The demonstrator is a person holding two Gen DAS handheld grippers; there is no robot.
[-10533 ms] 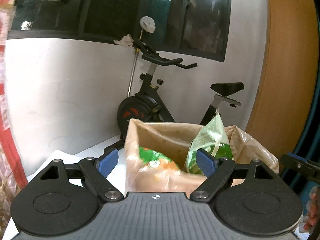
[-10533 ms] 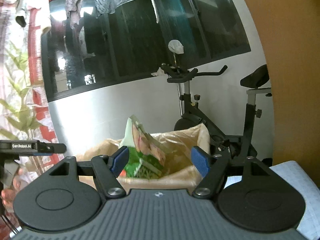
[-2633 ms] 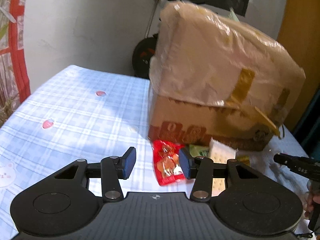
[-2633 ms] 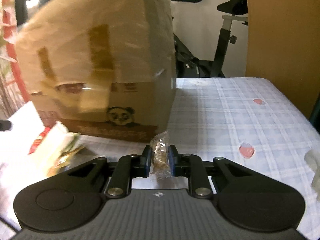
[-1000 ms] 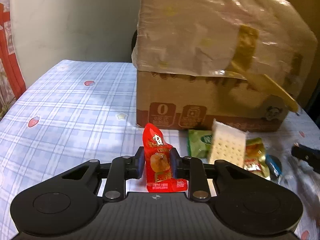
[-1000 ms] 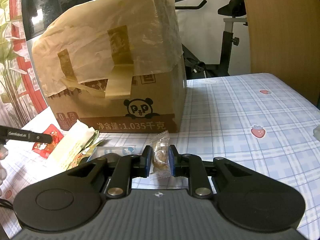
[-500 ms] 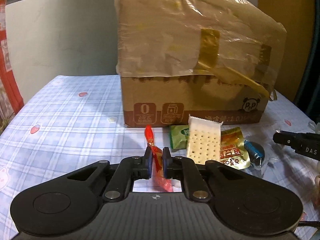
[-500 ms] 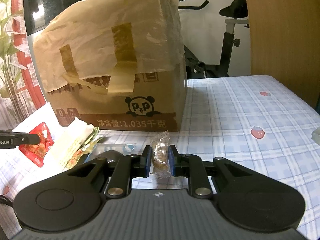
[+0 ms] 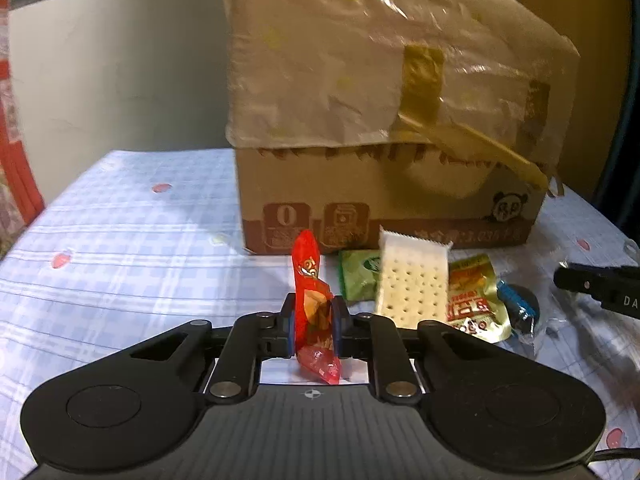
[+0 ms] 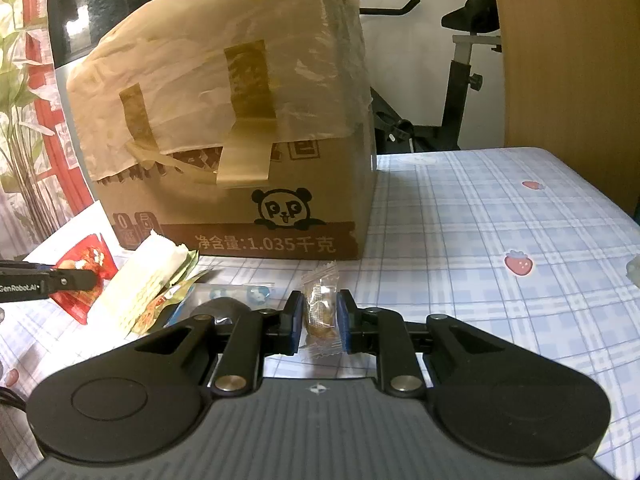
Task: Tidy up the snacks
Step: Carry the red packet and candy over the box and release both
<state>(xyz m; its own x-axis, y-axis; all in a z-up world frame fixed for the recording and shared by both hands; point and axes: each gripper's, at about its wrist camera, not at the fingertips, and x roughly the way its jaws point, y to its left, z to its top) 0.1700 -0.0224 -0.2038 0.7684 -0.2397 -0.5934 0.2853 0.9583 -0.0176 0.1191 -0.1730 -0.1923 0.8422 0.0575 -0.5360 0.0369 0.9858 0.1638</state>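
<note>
A red snack packet [image 9: 313, 312] is clamped upright between the jaws of the left gripper [image 9: 314, 322], its top end rising above the fingers and its lower end hanging below them, over the checked surface [image 9: 120, 240]. A small clear-wrapped candy [image 10: 320, 308] is gripped between the jaws of the right gripper [image 10: 319, 322], likewise held upright. Whether either item touches the surface cannot be told.

Toward the far edge of the surface a cardboard box [image 9: 384, 200] is seen, its upper part covered in plastic sheeting fastened with strips of tape. Just in front of the box, a loose group of snacks is laid out: a white cracker pack [image 9: 412, 284] is propped at a slant, a green packet [image 9: 358, 274] lies beside it nearer the box, a yellow-green packet [image 9: 474, 300] lies partly under the cracker pack, and a blue-wrapped item [image 9: 516, 306] rests at the group's right end. In the right wrist view the same group is seen between the two grippers, and an exercise bike [image 10: 456, 80] stands beyond the far edge.
</note>
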